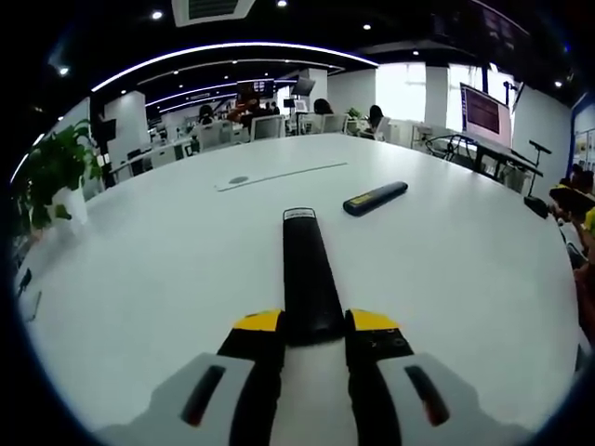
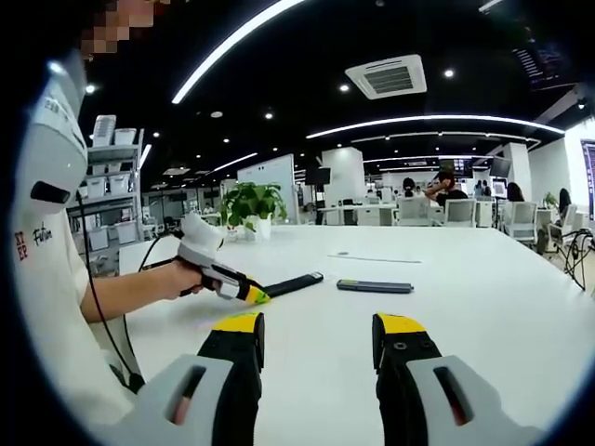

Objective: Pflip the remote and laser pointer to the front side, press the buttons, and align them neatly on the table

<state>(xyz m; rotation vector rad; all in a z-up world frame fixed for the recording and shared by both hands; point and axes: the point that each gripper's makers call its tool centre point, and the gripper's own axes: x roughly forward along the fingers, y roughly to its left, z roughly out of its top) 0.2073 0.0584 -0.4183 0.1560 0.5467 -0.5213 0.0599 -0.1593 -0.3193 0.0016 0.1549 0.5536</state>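
A long black remote (image 1: pixel 307 279) points away from me over the white table (image 1: pixel 149 269), with my left gripper (image 1: pixel 314 327) shut on its near end. The face turned up is plain black with a pale end cap. In the right gripper view the same remote (image 2: pixel 296 282) sticks out of the left gripper (image 2: pixel 234 287), which a person's hand holds. A shorter dark laser pointer (image 1: pixel 376 198) with a yellowish label lies flat beyond it to the right, apart from the remote; the laser pointer (image 2: pixel 375 286) lies on the table. My right gripper (image 2: pixel 319 336) hovers open, holding nothing.
A potted plant (image 1: pixel 58 177) stands at the table's left edge. A thin cable cover strip (image 1: pixel 279 175) runs across the far part of the table. Chairs, desks and seated people (image 1: pixel 321 116) fill the background. A monitor (image 1: pixel 484 113) stands at the right.
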